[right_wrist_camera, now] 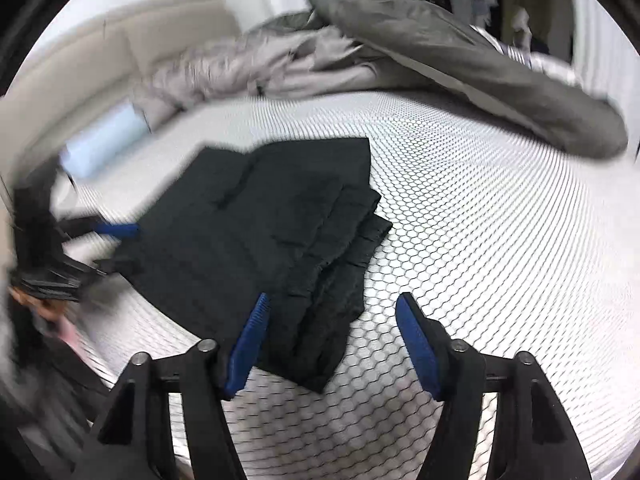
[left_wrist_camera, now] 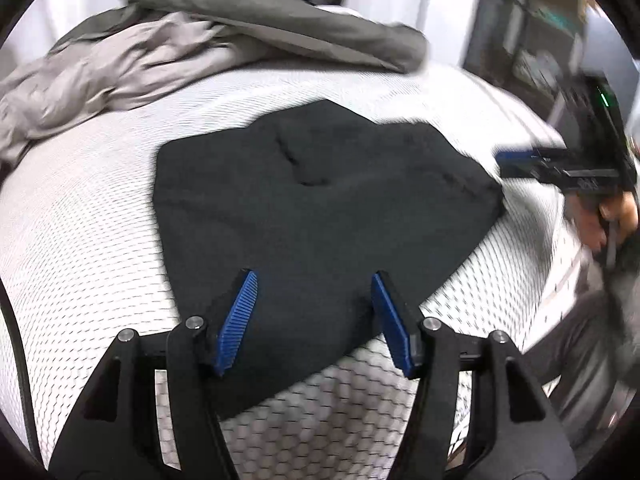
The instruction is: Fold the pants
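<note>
The black pants [right_wrist_camera: 280, 240] are seen folded into a compact stack on the bed [right_wrist_camera: 480, 240]. Both the left gripper [left_wrist_camera: 314, 312] and the right gripper [right_wrist_camera: 332, 340] are spread and empty. The uneven layered edges should probably be squared gently.

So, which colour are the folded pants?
Black pants; clearest in the right wrist view.

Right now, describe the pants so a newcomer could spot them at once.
Find the white bed with the honeycomb-patterned cover. At its near middle lies a flat black folded bundle, the pants, apart from the bedding. Unlike the rumpled grey blankets heaped at the far end, they are black and neatly layered.
</note>
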A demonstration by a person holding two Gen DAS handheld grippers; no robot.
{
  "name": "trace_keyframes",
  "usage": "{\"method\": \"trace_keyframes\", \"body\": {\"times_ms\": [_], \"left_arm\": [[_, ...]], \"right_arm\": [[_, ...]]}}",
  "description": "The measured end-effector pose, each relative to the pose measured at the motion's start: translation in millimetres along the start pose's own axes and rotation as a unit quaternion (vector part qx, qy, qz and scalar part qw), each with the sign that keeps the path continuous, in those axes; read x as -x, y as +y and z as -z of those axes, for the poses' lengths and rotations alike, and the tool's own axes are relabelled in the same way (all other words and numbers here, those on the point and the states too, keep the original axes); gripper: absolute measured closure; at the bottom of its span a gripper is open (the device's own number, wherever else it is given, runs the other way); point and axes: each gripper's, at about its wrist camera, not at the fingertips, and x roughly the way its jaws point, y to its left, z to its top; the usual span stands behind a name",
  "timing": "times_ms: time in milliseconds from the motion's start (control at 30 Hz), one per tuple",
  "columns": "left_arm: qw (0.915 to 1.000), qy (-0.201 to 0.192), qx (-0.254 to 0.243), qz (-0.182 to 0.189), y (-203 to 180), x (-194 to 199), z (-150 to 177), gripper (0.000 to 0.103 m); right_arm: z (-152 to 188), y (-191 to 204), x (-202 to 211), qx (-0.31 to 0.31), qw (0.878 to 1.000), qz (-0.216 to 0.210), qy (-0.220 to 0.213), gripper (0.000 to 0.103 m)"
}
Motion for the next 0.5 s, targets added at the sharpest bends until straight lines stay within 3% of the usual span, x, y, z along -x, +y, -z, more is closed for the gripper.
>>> {"method": "trace_keyframes", "body": {"times_ms": [33,133,267,400,433,467,500], "left_arm": [[0.9998,-0.001,0.018,-0.003,9,0,-4,0.046],[0.9980,0.006,0.062,-0.013,31,-3,-6,0.046],[0.9977,0.019,0.061,-0.021,32,-7,-2,0.046],[0.9986,0.025,0.034,-0.031,23,-13,-3,0.046],[0.9986,0.026,0.031,-0.033,22,-13,-2,0.046],[0.9986,0.028,0.029,-0.035,22,-13,-1,0.046],[0.9986,0.028,0.028,-0.034,20,-19,-4,0.046]], "right_arm": [[0,-6,1,-0.026,0.999,-0.034,-0.002,0.053],[-3,-8,-10,-0.050,0.995,-0.081,0.001,0.061],[-5,5,-26,-0.051,0.995,-0.087,0.015,0.063],[-9,15,-34,-0.062,0.990,-0.129,0.016,0.063],[-8,16,-39,-0.062,0.991,-0.119,0.030,0.067],[-7,15,-43,-0.063,0.991,-0.108,0.042,0.085],[-5,14,-49,-0.070,0.991,-0.100,0.051,0.092]]}}
